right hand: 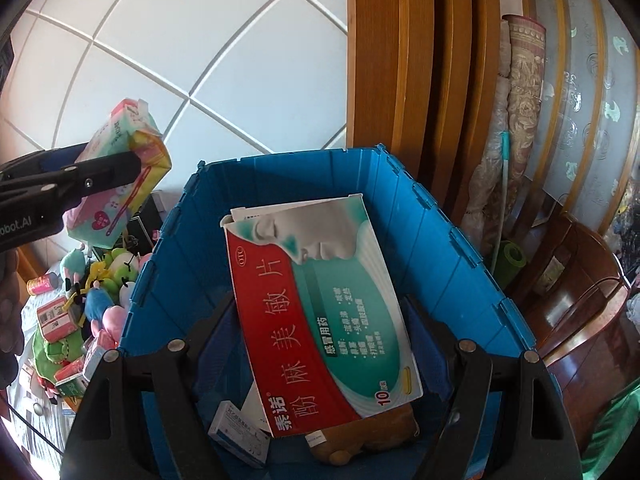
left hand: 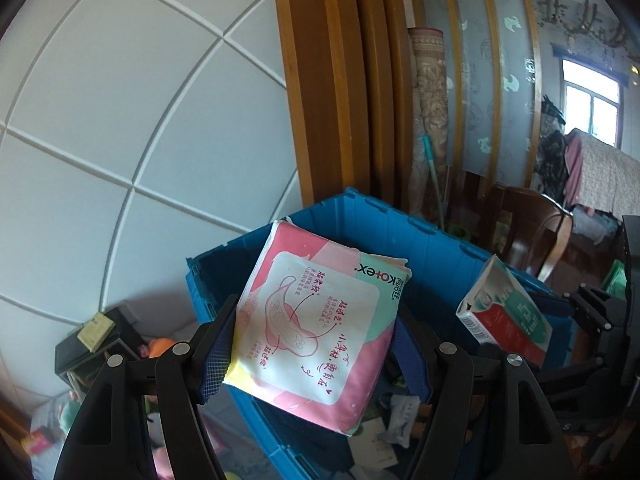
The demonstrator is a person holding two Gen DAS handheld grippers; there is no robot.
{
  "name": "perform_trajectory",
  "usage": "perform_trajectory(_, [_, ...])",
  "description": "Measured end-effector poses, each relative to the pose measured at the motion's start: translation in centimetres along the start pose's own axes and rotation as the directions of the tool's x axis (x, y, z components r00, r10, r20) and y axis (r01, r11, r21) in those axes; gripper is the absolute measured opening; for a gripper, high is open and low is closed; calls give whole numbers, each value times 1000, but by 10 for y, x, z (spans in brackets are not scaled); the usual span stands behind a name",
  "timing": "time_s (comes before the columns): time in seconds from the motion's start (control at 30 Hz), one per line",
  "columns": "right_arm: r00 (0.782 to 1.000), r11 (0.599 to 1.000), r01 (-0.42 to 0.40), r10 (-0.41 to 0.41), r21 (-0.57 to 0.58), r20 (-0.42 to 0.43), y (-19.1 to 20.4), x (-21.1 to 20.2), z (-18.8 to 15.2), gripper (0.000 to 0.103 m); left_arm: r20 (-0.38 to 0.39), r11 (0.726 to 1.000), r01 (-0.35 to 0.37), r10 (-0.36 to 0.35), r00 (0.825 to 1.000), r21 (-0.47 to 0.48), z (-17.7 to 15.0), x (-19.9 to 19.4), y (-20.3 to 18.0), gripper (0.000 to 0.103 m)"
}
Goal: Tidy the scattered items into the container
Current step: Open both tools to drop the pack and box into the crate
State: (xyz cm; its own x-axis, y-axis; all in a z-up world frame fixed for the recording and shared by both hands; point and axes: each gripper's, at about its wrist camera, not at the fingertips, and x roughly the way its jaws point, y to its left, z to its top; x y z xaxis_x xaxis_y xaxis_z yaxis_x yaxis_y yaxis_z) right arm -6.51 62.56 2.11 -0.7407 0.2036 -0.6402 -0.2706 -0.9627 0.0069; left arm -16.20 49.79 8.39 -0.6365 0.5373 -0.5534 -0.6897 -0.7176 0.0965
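Pink and mint pad pack (left hand: 316, 328), soft and square with red line drawings and Chinese print, clamped between the blue pads of the left gripper (left hand: 308, 344), hanging over the near left rim of the blue crate (left hand: 404, 236). From the right wrist view, same pack (right hand: 120, 176) seen edge-on, out to the left of the crate and above the clutter, black finger (right hand: 100, 178) pressed flat against its side.

Red, white and green medicine box (right hand: 320, 312), flat and wide, large Chinese characters down its red band, a grey face printed at the top, gripped by the right gripper (right hand: 324, 340) between its jaws, tilted over the open crate (right hand: 280, 176). In the left wrist view, same box (left hand: 506, 312) off to the right, over the crate's far right side.

Down in the crate: a small white and blue box (right hand: 240, 432), a brown soft toy (right hand: 364, 436), loose white papers (left hand: 394, 420).

Left of the crate, a heap of plush toys (right hand: 108, 280), small red and white boxes (right hand: 56, 316), a red can (right hand: 42, 283).

Behind: white tiled wall (left hand: 120, 100), brown wooden door frame (right hand: 420, 80), rolled rug (right hand: 516, 120) standing upright, teal-handled stick (right hand: 502, 200) leaning beside it, dark wooden chair (right hand: 580, 320) at the right.
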Motion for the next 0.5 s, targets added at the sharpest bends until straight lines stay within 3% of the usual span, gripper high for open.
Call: perform_trajectory(0.5, [999, 999, 44, -44, 2, -6, -18, 24, 22, 79, -21, 1000, 9, -9, 1000, -27, 20, 40, -15, 70])
